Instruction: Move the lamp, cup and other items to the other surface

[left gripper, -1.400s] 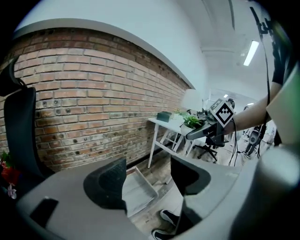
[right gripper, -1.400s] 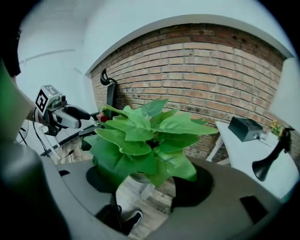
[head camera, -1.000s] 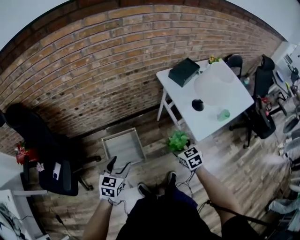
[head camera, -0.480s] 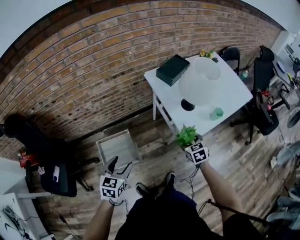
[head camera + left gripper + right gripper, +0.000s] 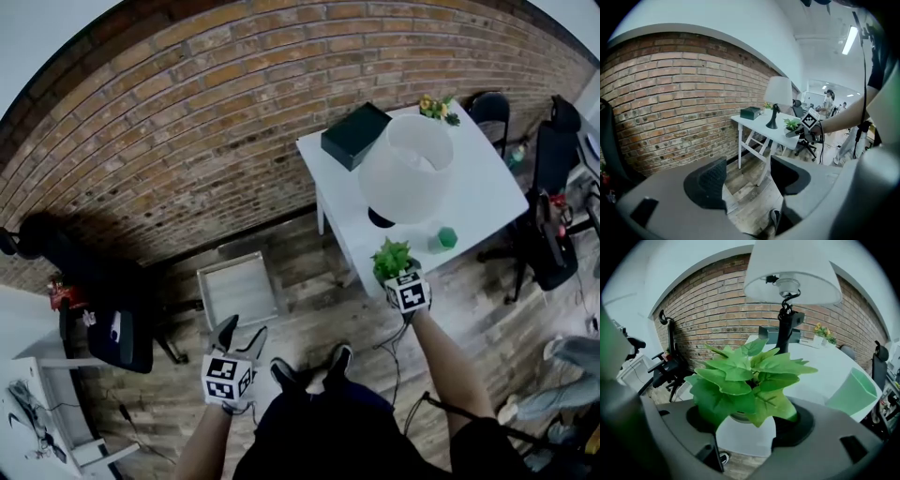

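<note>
The right gripper (image 5: 401,277) is closed on the white pot of a small plant with broad green leaves (image 5: 750,376). Its jaws stand wide because the pot is wide, and it keeps the plant upright at the near edge of the white rectangular table (image 5: 487,187), probably to set it down there. The free strip looks narrow: the tall lamp with white shade (image 5: 408,169) and the pale green plastic cup (image 5: 442,238) stand just behind. The left gripper (image 5: 240,330) hangs open and empty over the wooden floor (image 5: 309,281), well apart.
</note>
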{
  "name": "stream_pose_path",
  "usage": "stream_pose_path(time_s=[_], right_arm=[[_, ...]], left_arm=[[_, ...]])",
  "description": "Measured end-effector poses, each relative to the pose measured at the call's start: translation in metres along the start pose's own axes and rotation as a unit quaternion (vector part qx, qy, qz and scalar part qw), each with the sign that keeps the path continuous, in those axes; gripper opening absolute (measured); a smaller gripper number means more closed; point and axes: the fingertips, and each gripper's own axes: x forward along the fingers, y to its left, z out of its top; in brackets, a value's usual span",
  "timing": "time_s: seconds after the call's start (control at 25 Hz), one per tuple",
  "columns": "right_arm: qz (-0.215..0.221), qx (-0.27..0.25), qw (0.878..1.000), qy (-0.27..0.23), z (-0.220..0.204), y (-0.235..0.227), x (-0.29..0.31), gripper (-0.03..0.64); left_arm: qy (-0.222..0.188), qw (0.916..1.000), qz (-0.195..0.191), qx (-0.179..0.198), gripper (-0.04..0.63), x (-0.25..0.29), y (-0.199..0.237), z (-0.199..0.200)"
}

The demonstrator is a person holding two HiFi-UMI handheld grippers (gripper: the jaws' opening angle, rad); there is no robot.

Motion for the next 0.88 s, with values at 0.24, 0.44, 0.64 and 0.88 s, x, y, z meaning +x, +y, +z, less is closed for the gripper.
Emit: stream_pose_path(time_s=[0.24, 0.44, 0.64, 0.88], right_arm=[[0.021, -0.004, 1.000, 0.000, 0.001, -0.017, 0.021, 0.311], [0.033, -0.002, 0.999, -0.008, 0.001, -0.018, 0.027, 0.311], [0.031, -0.004, 0.999, -0.010, -0.008, -0.014, 0.027, 0.380], [0.008, 0.031, 0.999, -0.034, -0.020, -0.011, -0.005, 0.393]], left_arm=[[0.007, 0.9995, 0.024, -0.016, 0.291, 0.009, -0.013, -0.002], [0.010, 0.9991, 0.030, -0.028, 0.291, 0.017, -0.026, -0.008], [0.011, 0.9992, 0.021, -0.032, 0.291, 0.021, -0.042, -0.013], [0.004, 0.9996, 0.006, -0.027, 0.291, 0.016, -0.039, -0.015]])
